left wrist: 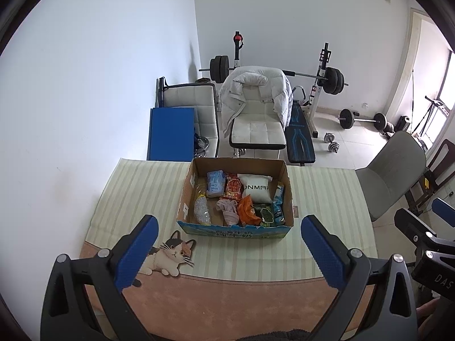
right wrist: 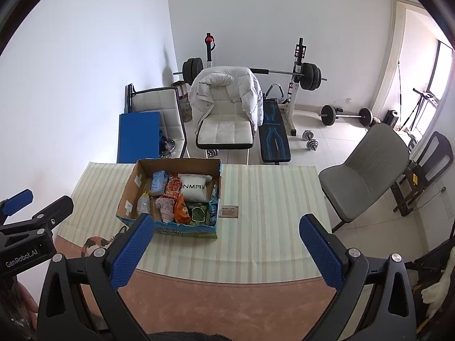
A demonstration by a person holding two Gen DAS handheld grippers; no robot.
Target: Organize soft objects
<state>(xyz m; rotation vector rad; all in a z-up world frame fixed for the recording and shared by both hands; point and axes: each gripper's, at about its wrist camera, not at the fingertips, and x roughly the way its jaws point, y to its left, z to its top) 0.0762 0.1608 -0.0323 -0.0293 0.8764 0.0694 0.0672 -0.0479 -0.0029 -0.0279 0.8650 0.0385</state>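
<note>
An open cardboard box stands on the striped table mat; it also shows in the right wrist view. Inside lie a white pillow pack, a pink cloth, an orange snack bag, a red packet, a blue tissue pack and a clear bag of beads. My left gripper is open and empty, held above the table short of the box. My right gripper is open and empty, to the right of the box.
A cat picture is printed on the mat's near left. Behind the table stand a white chair with a jacket, a blue mat, a weight bench and barbells. A grey chair stands right of the table.
</note>
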